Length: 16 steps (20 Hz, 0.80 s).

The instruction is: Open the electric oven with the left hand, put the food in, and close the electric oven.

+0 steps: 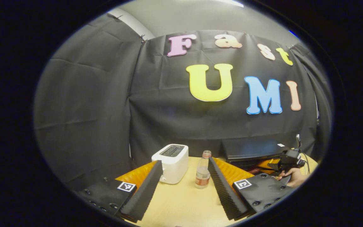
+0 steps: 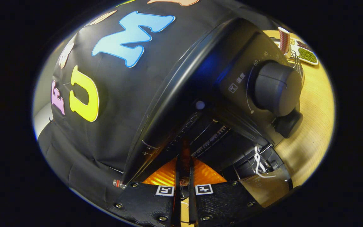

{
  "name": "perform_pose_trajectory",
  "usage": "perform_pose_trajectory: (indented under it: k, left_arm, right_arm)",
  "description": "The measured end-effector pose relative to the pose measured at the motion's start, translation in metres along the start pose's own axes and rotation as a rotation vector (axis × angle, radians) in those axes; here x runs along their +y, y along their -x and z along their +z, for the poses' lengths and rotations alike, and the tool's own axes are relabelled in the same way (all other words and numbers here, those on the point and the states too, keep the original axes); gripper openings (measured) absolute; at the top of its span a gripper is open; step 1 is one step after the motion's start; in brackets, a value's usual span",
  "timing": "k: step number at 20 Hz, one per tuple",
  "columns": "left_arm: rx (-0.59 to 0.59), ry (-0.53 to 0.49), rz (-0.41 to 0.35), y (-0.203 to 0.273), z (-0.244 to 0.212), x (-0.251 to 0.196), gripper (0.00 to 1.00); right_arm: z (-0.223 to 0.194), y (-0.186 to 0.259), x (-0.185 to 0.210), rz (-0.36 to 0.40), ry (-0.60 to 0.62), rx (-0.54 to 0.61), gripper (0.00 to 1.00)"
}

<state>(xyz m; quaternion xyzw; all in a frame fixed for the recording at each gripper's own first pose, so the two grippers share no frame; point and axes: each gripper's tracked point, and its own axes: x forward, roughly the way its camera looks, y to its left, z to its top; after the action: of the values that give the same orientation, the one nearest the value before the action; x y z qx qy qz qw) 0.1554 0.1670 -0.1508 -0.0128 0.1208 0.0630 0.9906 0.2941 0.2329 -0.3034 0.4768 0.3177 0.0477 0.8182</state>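
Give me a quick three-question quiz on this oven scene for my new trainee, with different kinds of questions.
1. True or false: the left gripper has its jaws wide open.
2. In the left gripper view, what stands just left of the bottle? A) a white toaster B) a kettle C) a plate
3. Fill in: the right gripper points into the open electric ____.

Key: 1 true; 2 A; 3 oven.
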Motion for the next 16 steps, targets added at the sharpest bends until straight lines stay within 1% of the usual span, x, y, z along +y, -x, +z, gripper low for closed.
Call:
perform_pose_trajectory:
  k: [2, 3, 4, 5, 6, 7, 8, 10, 11, 12, 16]
  left_arm:
    - [0.001, -0.003, -0.003, 0.000, -0.001, -0.003, 0.97]
    - [0.000, -0.004, -0.006, 0.000, 0.000, -0.005, 0.97]
    - [-0.001, -0.005, -0.009, 0.000, -0.001, -0.007, 0.98]
    - [-0.002, -0.005, -0.011, 0.000, 0.000, -0.008, 0.98]
    - [-0.002, -0.006, -0.013, 0.001, 0.000, -0.010, 0.98]
    - [-0.005, -0.006, -0.016, 0.003, 0.000, -0.012, 0.98]
    - [-0.007, -0.007, -0.017, 0.005, 0.001, -0.014, 0.98]
    - [-0.010, -0.005, -0.024, 0.009, 0.000, -0.020, 0.98]
    - [-0.011, -0.003, -0.027, 0.010, 0.000, -0.022, 0.98]
    - [-0.010, 0.001, -0.031, 0.011, -0.001, -0.026, 1.00]
    - [-0.023, 0.014, -0.067, 0.017, -0.003, -0.049, 1.00]
  right_arm:
    - [0.001, 0.000, -0.011, -0.056, 0.057, -0.009, 0.16]
    - [0.000, 0.001, -0.011, -0.063, 0.069, -0.006, 0.21]
    - [0.002, 0.001, -0.018, -0.105, 0.096, -0.008, 0.24]
    - [0.002, 0.006, -0.021, -0.124, 0.127, -0.009, 0.33]
    - [0.002, 0.009, -0.021, -0.128, 0.150, -0.004, 0.42]
    - [0.002, 0.013, -0.016, -0.110, 0.166, -0.007, 0.60]
    - [0.007, 0.018, -0.014, -0.114, 0.189, -0.023, 0.69]
    - [0.017, 0.030, -0.012, -0.135, 0.251, -0.060, 0.98]
    - [0.017, 0.037, -0.011, -0.135, 0.276, -0.061, 0.98]
    - [0.017, 0.045, -0.010, -0.135, 0.298, -0.053, 0.98]
    - [0.015, 0.086, -0.004, -0.120, 0.418, -0.039, 0.98]
